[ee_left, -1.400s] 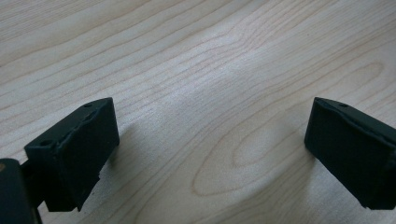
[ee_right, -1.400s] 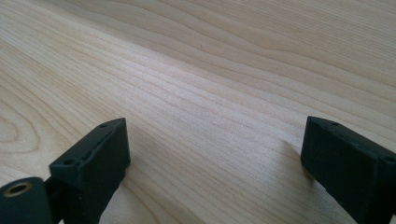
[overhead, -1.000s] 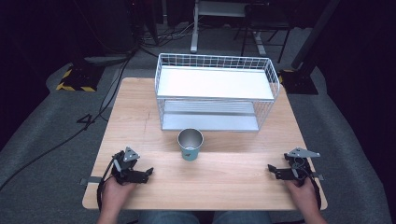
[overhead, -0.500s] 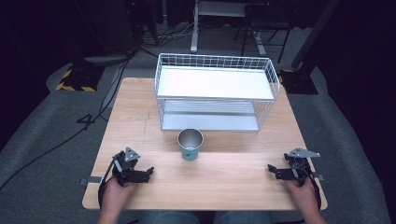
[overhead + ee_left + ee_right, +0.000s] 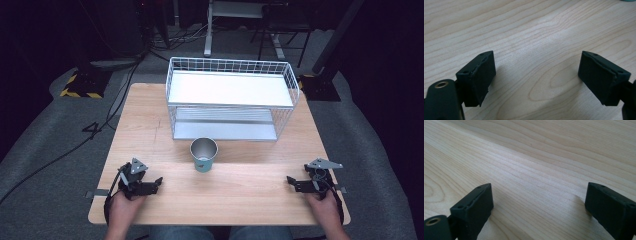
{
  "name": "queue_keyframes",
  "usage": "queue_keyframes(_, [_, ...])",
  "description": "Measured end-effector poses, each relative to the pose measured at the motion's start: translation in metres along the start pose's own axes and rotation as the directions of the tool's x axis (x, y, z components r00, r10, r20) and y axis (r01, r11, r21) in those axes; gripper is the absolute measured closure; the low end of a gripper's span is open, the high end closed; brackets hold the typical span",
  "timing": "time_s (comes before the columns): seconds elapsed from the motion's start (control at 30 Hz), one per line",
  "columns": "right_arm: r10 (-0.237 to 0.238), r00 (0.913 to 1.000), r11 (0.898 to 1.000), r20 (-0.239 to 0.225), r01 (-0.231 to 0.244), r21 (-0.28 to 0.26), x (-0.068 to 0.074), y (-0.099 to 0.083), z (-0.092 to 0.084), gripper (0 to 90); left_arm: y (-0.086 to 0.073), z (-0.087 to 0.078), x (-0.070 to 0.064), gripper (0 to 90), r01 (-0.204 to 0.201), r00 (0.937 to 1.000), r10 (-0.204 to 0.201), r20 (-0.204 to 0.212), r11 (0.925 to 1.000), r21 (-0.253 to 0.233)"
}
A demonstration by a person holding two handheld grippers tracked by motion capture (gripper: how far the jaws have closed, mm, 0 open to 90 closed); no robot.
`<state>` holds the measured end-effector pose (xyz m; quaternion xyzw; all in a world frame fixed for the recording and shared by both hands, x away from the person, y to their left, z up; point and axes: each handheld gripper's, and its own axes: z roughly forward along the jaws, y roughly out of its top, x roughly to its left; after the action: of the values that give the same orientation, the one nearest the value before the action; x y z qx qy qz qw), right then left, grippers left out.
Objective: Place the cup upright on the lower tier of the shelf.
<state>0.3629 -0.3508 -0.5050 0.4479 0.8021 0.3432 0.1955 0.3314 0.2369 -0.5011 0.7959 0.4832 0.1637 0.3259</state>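
Wooden surface (image 5: 150,125). Left tool (image 5: 159,181) low at near-left edge, jaws spread wide, nothing between them but bare wood. Right tool (image 5: 290,180) mirrors it at near-right edge, jaws equally parted and empty. Both point inward, likely a resting stance before any reach. Metal cup (image 5: 204,154) stands upright at centre, mouth up, between the tools and well apart from each. Just behind it, a white wire rack (image 5: 230,65) with two shelves, open front facing the cup, so the lower shelf looks reachable.
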Motion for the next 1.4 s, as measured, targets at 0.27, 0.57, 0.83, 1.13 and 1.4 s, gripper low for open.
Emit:
queue_keyframes(0.27, [0.001,1.0,1.0,0.0,-0.001,0.0,0.0,0.0,0.0,8.2,0.006,-0.014,-0.001,15.4,0.01,0.9998,-0.008,0.017,0.996,-0.089])
queue_keyframes(0.57, [0.004,1.0,1.0,0.002,-0.004,0.0,0.0,0.0,0.0,8.2,0.017,-0.023,-0.011,16.4,0.0,0.9971,0.014,0.074,0.9825,-0.186])
queue_keyframes(0.83, [0.003,1.0,1.0,0.003,-0.003,0.001,0.0,0.0,0.0,8.1,0.025,-0.023,-0.025,18.3,-0.019,0.9926,0.047,0.112,0.9696,-0.244])
queue_keyframes(1.13, [0.005,1.0,1.0,0.005,-0.005,0.001,0.0,0.0,0.0,8.1,0.037,-0.014,-0.045,18.3,-0.045,0.9889,0.084,0.122,0.9558,-0.29])
queue_keyframes(1.4, [0.006,1.0,1.0,0.006,-0.006,0.001,0.001,0.0,0.0,8.1,0.044,0.002,-0.064,17.9,-0.074,0.986,0.115,0.121,0.9499,-0.304])
